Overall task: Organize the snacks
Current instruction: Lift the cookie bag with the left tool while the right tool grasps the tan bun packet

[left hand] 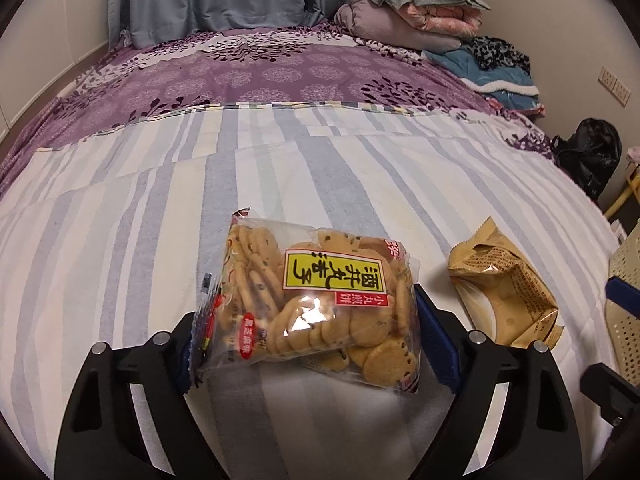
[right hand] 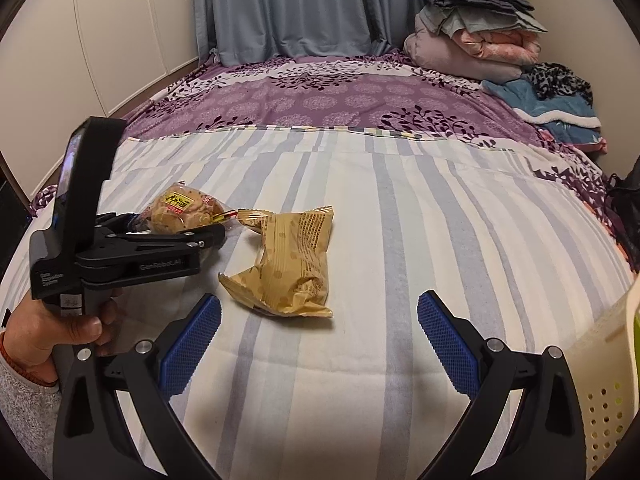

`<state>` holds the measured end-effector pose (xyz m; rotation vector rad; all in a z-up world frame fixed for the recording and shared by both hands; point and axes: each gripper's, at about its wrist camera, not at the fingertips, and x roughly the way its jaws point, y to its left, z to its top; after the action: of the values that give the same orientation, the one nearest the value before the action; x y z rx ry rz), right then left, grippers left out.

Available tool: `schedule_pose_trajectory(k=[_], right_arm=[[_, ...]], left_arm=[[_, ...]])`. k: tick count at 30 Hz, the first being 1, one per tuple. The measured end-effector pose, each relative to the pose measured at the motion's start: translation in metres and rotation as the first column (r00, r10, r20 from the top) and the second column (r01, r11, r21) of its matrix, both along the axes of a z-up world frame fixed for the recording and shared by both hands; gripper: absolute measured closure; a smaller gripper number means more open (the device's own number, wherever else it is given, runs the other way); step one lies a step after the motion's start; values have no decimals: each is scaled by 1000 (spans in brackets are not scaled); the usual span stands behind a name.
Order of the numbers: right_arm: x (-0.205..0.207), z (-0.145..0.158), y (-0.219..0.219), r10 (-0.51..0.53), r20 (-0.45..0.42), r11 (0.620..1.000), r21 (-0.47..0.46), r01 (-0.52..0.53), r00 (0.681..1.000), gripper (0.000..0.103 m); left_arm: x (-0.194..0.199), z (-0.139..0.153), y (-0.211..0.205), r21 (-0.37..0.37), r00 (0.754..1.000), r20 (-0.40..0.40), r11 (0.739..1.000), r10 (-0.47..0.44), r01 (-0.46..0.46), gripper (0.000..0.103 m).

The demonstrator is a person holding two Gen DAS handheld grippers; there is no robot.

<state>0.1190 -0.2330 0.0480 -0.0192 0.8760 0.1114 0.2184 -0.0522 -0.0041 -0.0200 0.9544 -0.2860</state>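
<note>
Between the left gripper's (left hand: 308,328) jaws (clamped), cookie bag (left hand: 316,300) lies lengthwise away.

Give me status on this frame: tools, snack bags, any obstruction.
Left tool closed on cookie bag. Right tool open, empty, short of tan snack bag. Perforated basket at right edge. Nothing blocking.

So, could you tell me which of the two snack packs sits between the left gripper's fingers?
The clear cookie bag with the yellow label lies between the left gripper fingers. The gold pack lies apart to its right, crumpled and opaque, nearer the open right gripper.
</note>
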Motion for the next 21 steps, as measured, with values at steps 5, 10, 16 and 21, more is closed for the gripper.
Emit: schedule_pose_trajectory(k=[5, 10, 16, 21], right_arm=[[19, -4, 9, 18, -24, 1000, -3, -18, 1000, 5], [41, -10, 20, 34, -52, 999, -5, -34, 998, 5], [66, -21, 35, 45, -89, 997, -51, -50, 995, 5], [80, -28, 38, 22, -105, 997, -65, -29, 994, 5]], left_arm=[[2, 1, 7, -26, 1000, 11, 1000, 10, -10, 16], [3, 12, 22, -63, 998, 38, 997, 39, -37, 16], [4, 25, 36, -100, 995, 69, 993, 69, -62, 16], [4, 31, 43, -113, 993, 88, 991, 80, -70, 16]])
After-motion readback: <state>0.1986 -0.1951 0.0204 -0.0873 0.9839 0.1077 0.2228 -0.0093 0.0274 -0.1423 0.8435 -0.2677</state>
